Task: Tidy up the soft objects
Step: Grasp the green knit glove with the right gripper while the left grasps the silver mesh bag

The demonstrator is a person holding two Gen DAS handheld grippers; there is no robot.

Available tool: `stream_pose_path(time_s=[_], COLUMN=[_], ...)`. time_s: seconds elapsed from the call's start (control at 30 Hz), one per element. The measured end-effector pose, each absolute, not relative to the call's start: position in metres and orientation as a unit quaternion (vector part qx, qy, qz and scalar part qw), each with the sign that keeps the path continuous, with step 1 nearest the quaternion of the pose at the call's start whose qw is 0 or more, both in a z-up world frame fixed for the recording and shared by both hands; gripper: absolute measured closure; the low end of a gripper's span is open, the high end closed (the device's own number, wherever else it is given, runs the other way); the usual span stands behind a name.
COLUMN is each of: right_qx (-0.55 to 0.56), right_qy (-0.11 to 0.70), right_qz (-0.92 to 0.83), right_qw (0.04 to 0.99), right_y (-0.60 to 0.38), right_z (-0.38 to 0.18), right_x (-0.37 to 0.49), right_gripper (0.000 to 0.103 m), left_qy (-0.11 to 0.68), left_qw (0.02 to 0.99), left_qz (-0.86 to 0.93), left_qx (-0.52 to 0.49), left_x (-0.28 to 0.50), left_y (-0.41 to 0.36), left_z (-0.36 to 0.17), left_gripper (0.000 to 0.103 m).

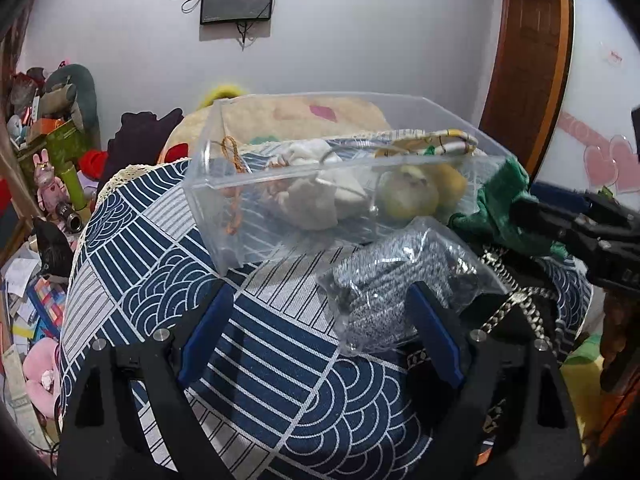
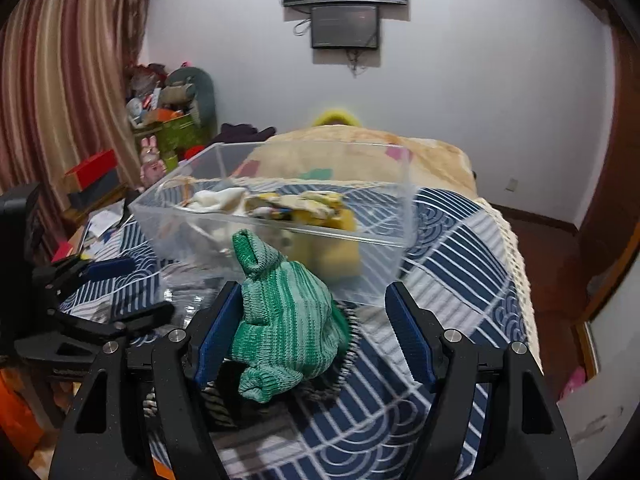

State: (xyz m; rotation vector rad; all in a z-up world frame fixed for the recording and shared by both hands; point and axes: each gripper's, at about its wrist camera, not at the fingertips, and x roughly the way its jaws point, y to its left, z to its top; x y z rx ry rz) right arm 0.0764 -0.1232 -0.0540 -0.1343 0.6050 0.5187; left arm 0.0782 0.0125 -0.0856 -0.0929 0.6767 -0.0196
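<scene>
A clear plastic box (image 1: 256, 204) (image 2: 168, 216) stands on the blue patterned cloth and holds a white cloth (image 1: 316, 196), yellow plush pieces (image 1: 412, 192) (image 2: 332, 236) and a patterned fabric (image 1: 436, 146). My left gripper (image 1: 320, 308) is open, with its right finger by a grey item in a clear bag (image 1: 392, 292). My right gripper (image 2: 312, 316) is open around a green knitted piece (image 2: 284, 316) (image 1: 508, 204), which lies between the fingers next to the box.
A black bag with a metal chain (image 1: 508, 316) lies right of the grey bag. A beige blanket (image 2: 360, 152) lies behind the box. Toys, boxes and papers crowd the left side (image 1: 48, 184). A wooden door (image 1: 528, 56) stands at the right.
</scene>
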Motion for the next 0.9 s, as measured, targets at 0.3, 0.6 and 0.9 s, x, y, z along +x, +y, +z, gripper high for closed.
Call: stream_pose_path(time_s=[0.3,0.6,0.9], right_qx=[-0.053,-0.041,-0.048], right_qy=[0.319,0.319,0.29], right_qz=[0.258,0.253,0.256], right_qw=[0.911,0.913,0.921], right_y=[-0.126,-0.133,-0.137], right_z=[-0.067,-0.07,-0.056], right_x=[0.083,0.082,0.072], right_gripper=[0.052,0.069,0.07], left_qy=[0.297,0.345,0.343], left_qw=[0.953,0.937,0.936], left_qz=[-0.034,-0.039,-0.057], left_qx=[-0.051,-0.046,-0.051], left_x=[0.074,0.103,0.1], left_y=[-0.005,-0.018,-0.018], left_z=[-0.061,-0.088,-0.1], left_gripper=[0.009,0.009,0.036])
